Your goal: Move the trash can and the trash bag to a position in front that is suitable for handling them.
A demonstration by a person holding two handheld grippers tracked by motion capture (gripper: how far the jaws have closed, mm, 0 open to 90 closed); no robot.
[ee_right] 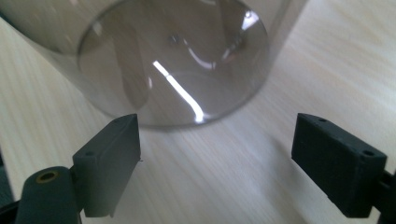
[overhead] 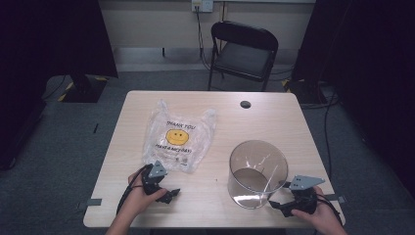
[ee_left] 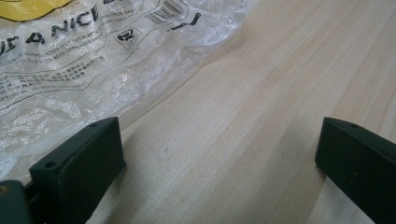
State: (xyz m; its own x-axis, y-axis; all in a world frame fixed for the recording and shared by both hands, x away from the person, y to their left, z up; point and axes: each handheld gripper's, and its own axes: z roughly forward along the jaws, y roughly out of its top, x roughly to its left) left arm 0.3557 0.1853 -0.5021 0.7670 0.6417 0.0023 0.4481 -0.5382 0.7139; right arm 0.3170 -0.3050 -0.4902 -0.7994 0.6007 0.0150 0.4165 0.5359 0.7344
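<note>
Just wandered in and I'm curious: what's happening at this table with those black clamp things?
A person sits at a wooden table holding a gripper in each hand. The left gripper rests near the edge of a flat plastic bag with a smiley face on it. The right gripper sits beside a clear round container that stands upright. Both grippers have their fingers spread wide with bare table between them, holding nothing.

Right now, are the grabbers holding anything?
No, nothing is held. The left gripper is open beside the plastic bag, and the right gripper is open just short of the clear tub.
</note>
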